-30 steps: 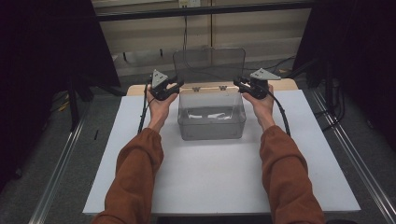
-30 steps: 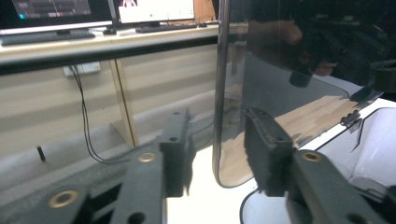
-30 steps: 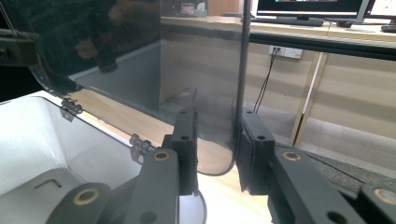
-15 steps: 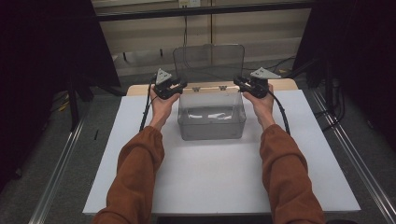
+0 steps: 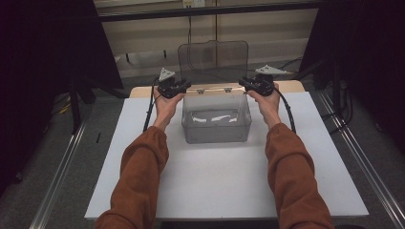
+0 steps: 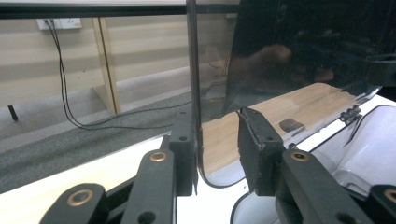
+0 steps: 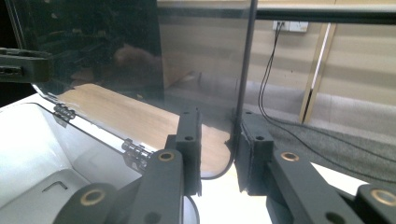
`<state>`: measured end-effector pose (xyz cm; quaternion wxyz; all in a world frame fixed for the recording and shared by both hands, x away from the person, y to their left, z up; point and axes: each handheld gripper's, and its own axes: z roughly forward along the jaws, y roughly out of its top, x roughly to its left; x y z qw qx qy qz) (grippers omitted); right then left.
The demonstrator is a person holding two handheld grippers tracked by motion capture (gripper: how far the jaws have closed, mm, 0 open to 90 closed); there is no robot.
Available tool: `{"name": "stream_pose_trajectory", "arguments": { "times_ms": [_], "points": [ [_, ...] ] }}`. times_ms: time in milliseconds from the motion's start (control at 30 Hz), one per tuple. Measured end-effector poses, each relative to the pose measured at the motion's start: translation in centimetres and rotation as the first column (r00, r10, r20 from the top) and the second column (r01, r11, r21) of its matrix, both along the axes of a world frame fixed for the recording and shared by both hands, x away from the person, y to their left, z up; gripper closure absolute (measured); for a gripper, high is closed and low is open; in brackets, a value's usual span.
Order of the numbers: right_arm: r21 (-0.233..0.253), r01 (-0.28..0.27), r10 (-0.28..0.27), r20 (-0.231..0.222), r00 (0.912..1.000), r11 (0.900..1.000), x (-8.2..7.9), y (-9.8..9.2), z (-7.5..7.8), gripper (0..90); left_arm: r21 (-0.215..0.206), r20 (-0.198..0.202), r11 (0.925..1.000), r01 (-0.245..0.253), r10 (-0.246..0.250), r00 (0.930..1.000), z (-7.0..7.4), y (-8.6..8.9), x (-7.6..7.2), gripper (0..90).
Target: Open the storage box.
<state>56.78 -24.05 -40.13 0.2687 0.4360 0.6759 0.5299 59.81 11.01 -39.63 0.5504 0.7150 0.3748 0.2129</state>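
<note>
A clear plastic box (image 5: 216, 126) stands at the back middle of the white sheet, and its hinged lid (image 5: 213, 59) is raised upright behind it. My left gripper (image 5: 185, 87) is at the lid's lower left corner. In the left gripper view the lid (image 6: 303, 46) has its edge against one pad, and the left gripper (image 6: 217, 140) is open around it. My right gripper (image 5: 243, 83) is at the lower right corner. In the right gripper view the lid (image 7: 93, 42) has its edge beside one pad of the open right gripper (image 7: 217, 135).
The white sheet (image 5: 215, 186) covers the table in front of the box. A strip of wooden tabletop (image 5: 138, 91) shows behind it. Pale shapes (image 5: 215, 117) lie on the box bottom. Small hinges (image 7: 135, 151) join lid and box. Metal rails (image 5: 62, 171) run along the floor.
The left gripper has edged slightly inward toward the lid's corner. The right gripper, the box and the lid have hardly moved.
</note>
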Motion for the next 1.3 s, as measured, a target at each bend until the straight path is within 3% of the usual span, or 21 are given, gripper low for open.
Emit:
{"name": "stream_pose_trajectory", "arguments": {
  "times_ms": [333,433,667,1000,1300],
  "points": [
    [0.015,0.016,-0.016,-0.051,0.9986,1.000,0.30,0.13,0.33,72.3,-0.023,-0.032,0.9997,-0.006,0.005,0.9995,-0.09,0.06,0.46,67.9],
    [-0.003,0.016,-0.017,-0.054,0.9984,1.000,0.32,0.19,0.50,72.0,-0.014,-0.034,0.9999,-0.005,0.005,0.9994,0.00,0.01,0.47,67.5],
    [0.005,0.024,-0.023,-0.051,0.9985,1.000,0.38,0.26,0.37,71.3,0.014,-0.055,0.9999,-0.004,0.005,0.9985,0.22,-0.10,0.58,65.8],
    [0.011,0.032,-0.031,-0.108,0.9937,0.999,0.70,0.29,0.80,70.7,-0.006,-0.087,0.9998,-0.021,0.020,0.9960,-0.02,-0.22,0.72,63.8],
    [0.012,0.045,-0.043,-0.125,0.9912,0.999,0.95,0.47,0.76,68.8,0.027,-0.130,0.9996,-0.004,0.008,0.9915,0.33,-0.16,0.93,63.8]
  ]
}}
